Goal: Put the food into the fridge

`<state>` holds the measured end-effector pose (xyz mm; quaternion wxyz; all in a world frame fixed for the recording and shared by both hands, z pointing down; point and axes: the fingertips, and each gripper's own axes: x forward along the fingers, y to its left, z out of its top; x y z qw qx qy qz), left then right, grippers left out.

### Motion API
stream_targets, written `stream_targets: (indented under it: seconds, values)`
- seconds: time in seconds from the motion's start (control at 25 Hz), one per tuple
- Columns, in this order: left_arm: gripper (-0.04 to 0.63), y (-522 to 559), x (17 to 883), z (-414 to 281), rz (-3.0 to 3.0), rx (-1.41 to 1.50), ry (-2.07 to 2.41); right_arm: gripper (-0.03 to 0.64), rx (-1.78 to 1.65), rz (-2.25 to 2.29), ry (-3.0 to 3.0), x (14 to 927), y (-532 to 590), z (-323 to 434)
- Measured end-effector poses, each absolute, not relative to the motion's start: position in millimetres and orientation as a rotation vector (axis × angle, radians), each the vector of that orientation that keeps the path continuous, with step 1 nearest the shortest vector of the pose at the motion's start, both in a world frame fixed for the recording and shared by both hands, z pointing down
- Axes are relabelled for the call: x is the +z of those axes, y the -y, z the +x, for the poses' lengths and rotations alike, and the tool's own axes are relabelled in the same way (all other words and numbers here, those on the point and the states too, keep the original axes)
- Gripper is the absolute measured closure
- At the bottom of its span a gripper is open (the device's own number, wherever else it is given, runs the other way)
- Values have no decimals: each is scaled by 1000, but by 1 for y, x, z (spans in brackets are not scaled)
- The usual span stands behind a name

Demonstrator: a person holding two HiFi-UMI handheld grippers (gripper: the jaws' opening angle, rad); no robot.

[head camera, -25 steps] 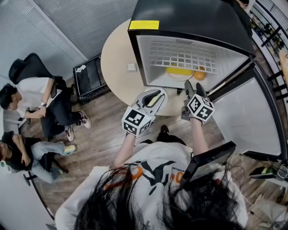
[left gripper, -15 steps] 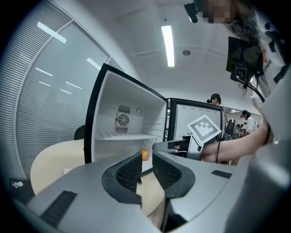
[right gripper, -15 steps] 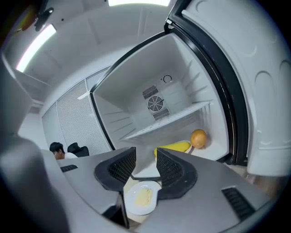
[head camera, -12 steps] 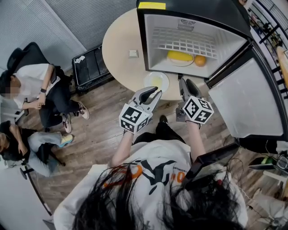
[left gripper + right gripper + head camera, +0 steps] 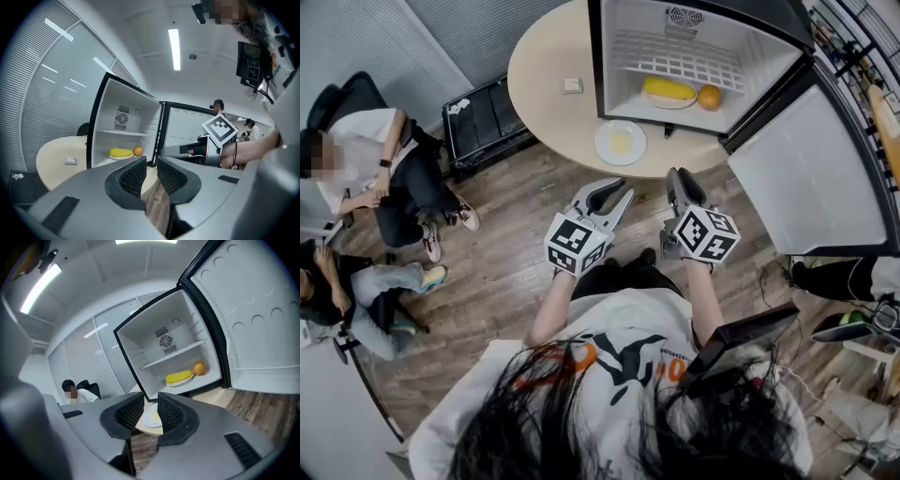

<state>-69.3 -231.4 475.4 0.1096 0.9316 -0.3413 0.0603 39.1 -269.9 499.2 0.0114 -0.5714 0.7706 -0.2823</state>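
The small fridge (image 5: 598, 56) stands open on a round table (image 5: 544, 103). On its floor a long yellow food (image 5: 667, 89) lies on a plate with an orange (image 5: 709, 97) beside it. A white plate (image 5: 621, 142) with something pale yellow sits on the table in front. Both grippers hang over the wooden floor, short of the table. My left gripper (image 5: 609, 195) is open with a narrow gap and nothing in it. On my right gripper (image 5: 682, 180) the jaws are closing, with nothing between them. The right gripper view shows the plate (image 5: 152, 418) far beyond its gap (image 5: 151, 413).
The fridge door (image 5: 806, 169) swings out to the right. A small white item (image 5: 573, 85) lies on the table left of the fridge. A black crate (image 5: 487, 127) stands on the floor at the left, and two seated people (image 5: 366, 178) are beyond it.
Both grippers have drawn back from the fridge opening and the table edge to over the floor. The right gripper's jaws have narrowed. The left jaws look the same.
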Motion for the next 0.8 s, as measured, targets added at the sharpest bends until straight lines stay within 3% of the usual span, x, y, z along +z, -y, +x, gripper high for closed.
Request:
stream_targets:
  seconds: [0.8]
  values:
    - [522,101,471,4,2727,207,1029,541,-887,-1690,-2456,491,130,97]
